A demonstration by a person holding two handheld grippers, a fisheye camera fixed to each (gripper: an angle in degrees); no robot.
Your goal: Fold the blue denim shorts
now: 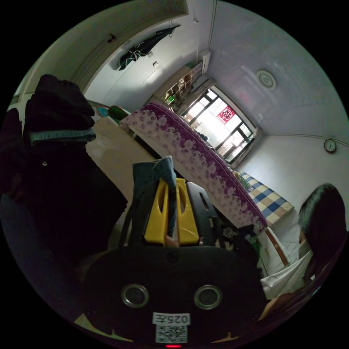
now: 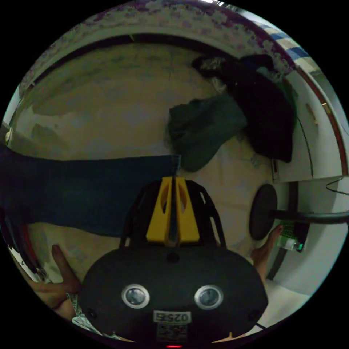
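In the left gripper view my left gripper (image 1: 171, 181) is shut on a bunched edge of the blue denim shorts (image 1: 151, 172), which rises between the yellow jaws and hangs down their left side. In the right gripper view the shorts (image 2: 87, 189) stretch as a flat dark blue band from the left edge to my right gripper (image 2: 173, 179). Its yellow jaws are pressed together on the corner of the denim above a pale, worn floor (image 2: 109, 98).
A dark pile of clothes (image 1: 58, 109) with a denim layer stands at the left. A purple floral mattress (image 1: 196, 152) runs behind. A person (image 1: 320, 218) sits at the right. On the floor lie a green garment (image 2: 203, 127) and black clothes (image 2: 261, 105). A stand base (image 2: 263, 211) and bare feet (image 2: 267, 243) are nearby.
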